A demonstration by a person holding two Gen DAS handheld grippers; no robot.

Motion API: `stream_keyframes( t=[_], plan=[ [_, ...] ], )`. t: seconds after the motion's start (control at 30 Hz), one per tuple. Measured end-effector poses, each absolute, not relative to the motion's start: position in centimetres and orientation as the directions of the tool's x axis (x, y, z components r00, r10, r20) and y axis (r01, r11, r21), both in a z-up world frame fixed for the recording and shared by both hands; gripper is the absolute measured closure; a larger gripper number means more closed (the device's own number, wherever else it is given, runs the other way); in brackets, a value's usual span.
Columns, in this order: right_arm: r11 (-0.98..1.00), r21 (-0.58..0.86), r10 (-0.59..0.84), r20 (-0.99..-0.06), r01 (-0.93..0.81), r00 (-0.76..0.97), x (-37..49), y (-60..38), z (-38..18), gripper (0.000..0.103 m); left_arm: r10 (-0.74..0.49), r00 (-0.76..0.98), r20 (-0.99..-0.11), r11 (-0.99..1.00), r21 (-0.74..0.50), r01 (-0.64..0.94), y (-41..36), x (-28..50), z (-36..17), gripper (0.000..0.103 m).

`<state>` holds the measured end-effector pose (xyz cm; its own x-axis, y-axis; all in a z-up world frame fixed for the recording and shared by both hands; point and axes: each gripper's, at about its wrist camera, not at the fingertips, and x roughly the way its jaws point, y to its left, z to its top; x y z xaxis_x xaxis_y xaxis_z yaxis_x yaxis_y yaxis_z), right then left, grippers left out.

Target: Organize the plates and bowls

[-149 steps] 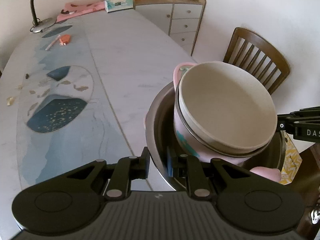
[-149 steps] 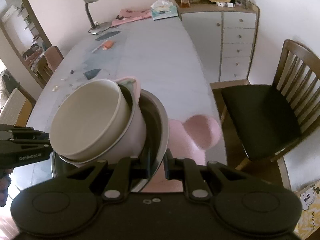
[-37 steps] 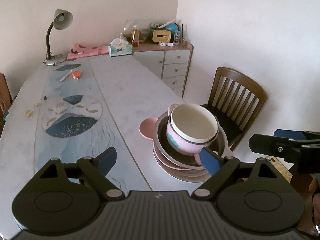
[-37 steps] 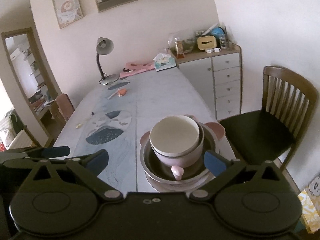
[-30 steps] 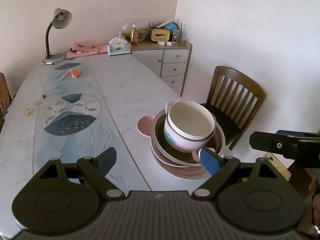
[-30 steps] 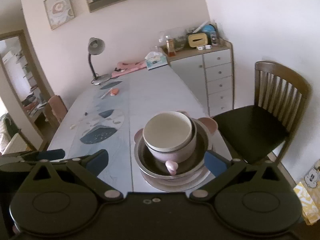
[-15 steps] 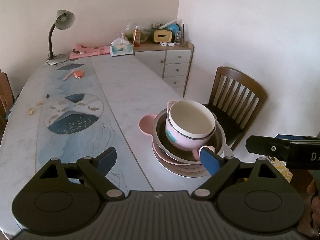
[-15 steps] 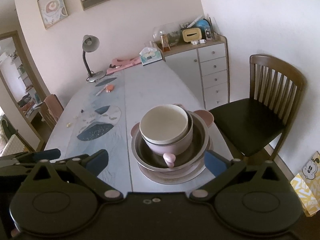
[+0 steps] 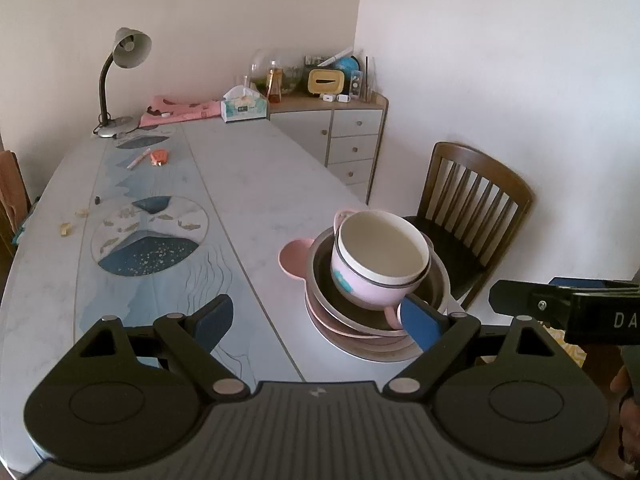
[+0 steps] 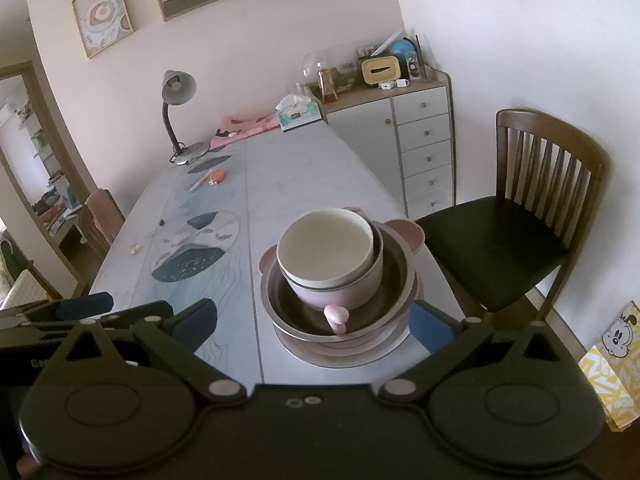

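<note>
A stack of dishes stands near the table's (image 9: 260, 200) right edge. A cream bowl (image 9: 384, 248) sits tilted inside a pink two-handled bowl (image 9: 360, 288), which rests in a steel bowl (image 9: 316, 268) on pink eared plates (image 9: 294, 258). My left gripper (image 9: 316, 322) is open, nothing between its blue pads, held back from the stack and slightly left of it. In the right wrist view the cream bowl (image 10: 324, 244), pink bowl (image 10: 360, 292) and steel bowl (image 10: 396, 276) lie just ahead of my open, empty right gripper (image 10: 313, 327).
A wooden chair (image 9: 476, 196) stands just right of the stack, and a drawer cabinet (image 9: 352, 136) is at the far corner. A desk lamp (image 9: 120, 64), tissue box (image 9: 244, 108), pink cloth and small bits lie at the table's far end. A yellow bag (image 10: 608, 364) is on the floor.
Five seconds ago both grippers were shut on the steel bowl's rim; now both are open and drawn back, and the stack rests on the table. Over the last second they barely moved.
</note>
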<state>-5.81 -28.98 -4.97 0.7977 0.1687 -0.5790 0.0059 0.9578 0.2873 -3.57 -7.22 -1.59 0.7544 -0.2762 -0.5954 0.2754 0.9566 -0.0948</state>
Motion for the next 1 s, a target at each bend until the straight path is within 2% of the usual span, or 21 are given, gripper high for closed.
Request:
stream_keyframes(
  t=[0.37,0.73,1.0],
  plan=[
    [0.956,0.293,0.163,-0.575,0.016,0.802,-6.03,-29.08,-5.02,0.000,-0.280,0.762,-0.584,0.956,-0.098,0.277,-7.03,-3.63,-1.42,0.012],
    [0.956,0.293,0.150,-0.564,0.027,0.812,-6.37,-28.87,-4.83,0.000,-0.321,0.786,-0.529,0.943,-0.102,0.316,-7.22,-4.26,-0.73,0.012],
    [0.957,0.291,0.150,-0.563,0.024,0.813,-6.52,-28.83,-4.76,0.000,-0.354,0.768,-0.533,0.932,-0.134,0.336,-7.28,-3.87,-0.93,0.012]
  ],
)
